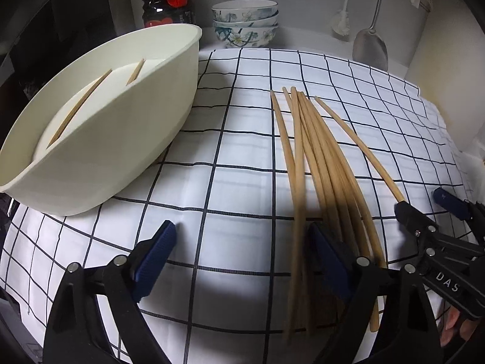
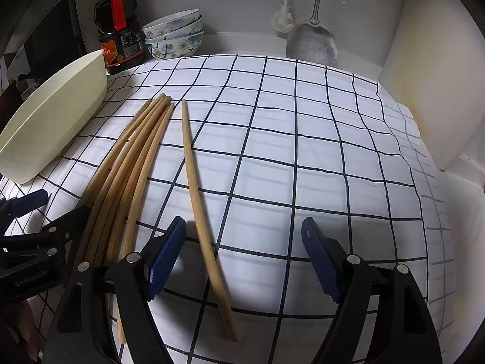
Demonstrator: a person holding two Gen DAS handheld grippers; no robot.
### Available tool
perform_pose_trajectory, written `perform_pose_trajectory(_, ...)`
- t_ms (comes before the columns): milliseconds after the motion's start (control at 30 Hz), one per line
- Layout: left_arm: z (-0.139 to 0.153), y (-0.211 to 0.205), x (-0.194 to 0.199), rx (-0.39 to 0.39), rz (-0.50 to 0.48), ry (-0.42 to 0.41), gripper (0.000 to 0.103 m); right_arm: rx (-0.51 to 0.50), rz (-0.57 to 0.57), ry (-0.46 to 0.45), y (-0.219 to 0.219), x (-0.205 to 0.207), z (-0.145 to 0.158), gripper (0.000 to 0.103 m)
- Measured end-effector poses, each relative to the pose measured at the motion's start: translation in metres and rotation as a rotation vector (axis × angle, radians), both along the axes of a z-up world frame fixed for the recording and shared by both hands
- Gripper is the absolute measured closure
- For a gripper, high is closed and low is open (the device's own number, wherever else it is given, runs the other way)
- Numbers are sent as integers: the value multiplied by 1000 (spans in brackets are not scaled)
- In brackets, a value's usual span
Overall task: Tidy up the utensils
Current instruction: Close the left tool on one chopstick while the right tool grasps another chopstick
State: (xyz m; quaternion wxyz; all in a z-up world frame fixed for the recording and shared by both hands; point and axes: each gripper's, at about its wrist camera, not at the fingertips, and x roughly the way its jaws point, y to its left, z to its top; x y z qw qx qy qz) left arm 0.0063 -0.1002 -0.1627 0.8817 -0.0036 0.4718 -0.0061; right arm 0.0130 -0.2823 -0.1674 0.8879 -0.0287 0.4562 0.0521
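Several wooden chopsticks (image 1: pixel 315 151) lie in a loose bundle on the checked cloth (image 1: pixel 242 106). One lone chopstick (image 2: pixel 197 188) lies apart, to their right. A cream utensil holder (image 1: pixel 100 121) stands at the left, with chopsticks showing through its two slots. My left gripper (image 1: pixel 242 251) is open low over the cloth. Its right finger (image 1: pixel 327 257) sits among the bundle's near ends, and the leftmost chopstick lies inside the jaws. My right gripper (image 2: pixel 244 254) is open around the lone chopstick, which lies near its left pad (image 2: pixel 166 251) on the cloth. The pads do not press it.
At the back stand a dark sauce bottle (image 2: pixel 119 30) and stacked floral bowls (image 2: pixel 174 35). A metal spatula (image 2: pixel 312 42) and a white brush (image 2: pixel 283 18) hang on the rear wall. A pale wall (image 2: pixel 424 75) bounds the right side. Each gripper shows at the other view's edge (image 1: pixel 424 204).
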Motion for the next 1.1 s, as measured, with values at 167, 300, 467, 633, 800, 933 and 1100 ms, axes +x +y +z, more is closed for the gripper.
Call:
perform_pose_trajectory(167,2,5,-2,0,11,-14,27,-3,3,-1,1,1,0,28)
perform_pose_trajectory(300,3,7,-4,3,7,-28,39,-9,10,-3,3,3,0,28)
perform_pose_trajectory(467,4,7,-2,5,-9,-33,53,-17,23,-8,7,7,0,29)
perform_pose_trajectory(633,5,3,-2,-1,-29,-36,76,-12,42,-13,12,9,1,40)
perform_pose_trajectory(800,7,3,-4,-18,-45,-30,84,-6,59,-5,14,9,3,45)
perform_pose_trajectory(933,11,2,-7,-41,-65,-48,84,-1,60,-3,13,9,3,45)
perform_pose_trajectory(1100,14,-3,-7,-39,-86,-67,82,0,61,-4,13,8,3,45)
